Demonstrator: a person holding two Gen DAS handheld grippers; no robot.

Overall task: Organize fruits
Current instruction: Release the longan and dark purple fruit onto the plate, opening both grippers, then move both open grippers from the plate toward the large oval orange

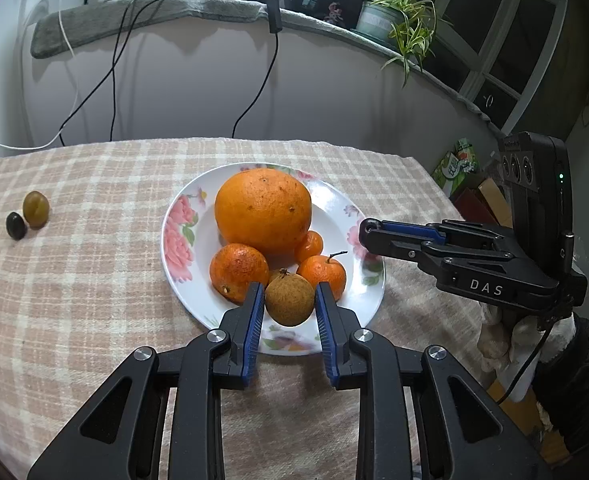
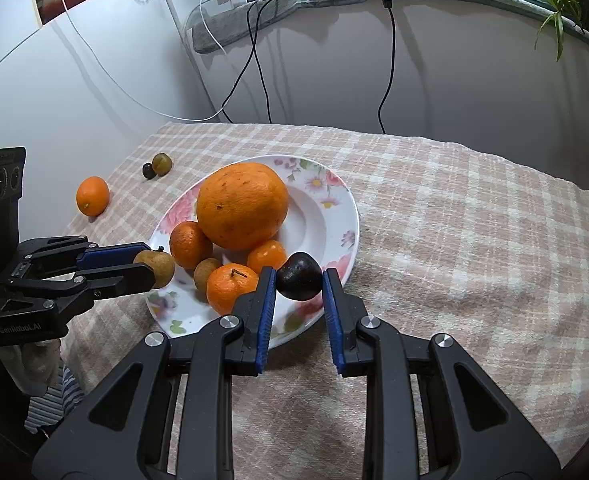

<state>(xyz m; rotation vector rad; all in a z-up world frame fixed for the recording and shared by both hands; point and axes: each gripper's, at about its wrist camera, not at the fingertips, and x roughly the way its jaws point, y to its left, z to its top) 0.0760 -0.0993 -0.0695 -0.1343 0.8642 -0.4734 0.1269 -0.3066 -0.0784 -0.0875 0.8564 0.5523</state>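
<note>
A white floral plate point(image 1: 182, 216) point(image 2: 334, 216) holds a large orange point(image 1: 263, 208) point(image 2: 241, 205), three small mandarins point(image 1: 238, 272) point(image 2: 230, 286) and a brown longan point(image 2: 206, 274). My left gripper point(image 1: 289, 300) point(image 2: 146, 268) is shut on a brown longan point(image 1: 289, 299) point(image 2: 159, 268) over the plate's near rim. My right gripper point(image 2: 299, 278) point(image 1: 368, 232) holds a dark plum point(image 2: 299, 276) between its pads over the plate's right rim.
On the checked tablecloth point(image 1: 74, 280) left of the plate lie a green-brown plum point(image 1: 35, 209) point(image 2: 161, 163), a small dark fruit point(image 1: 16, 225) point(image 2: 149, 170) and a loose orange point(image 2: 92, 196). Cables hang down the wall behind. A potted plant point(image 1: 386, 16) stands on the ledge.
</note>
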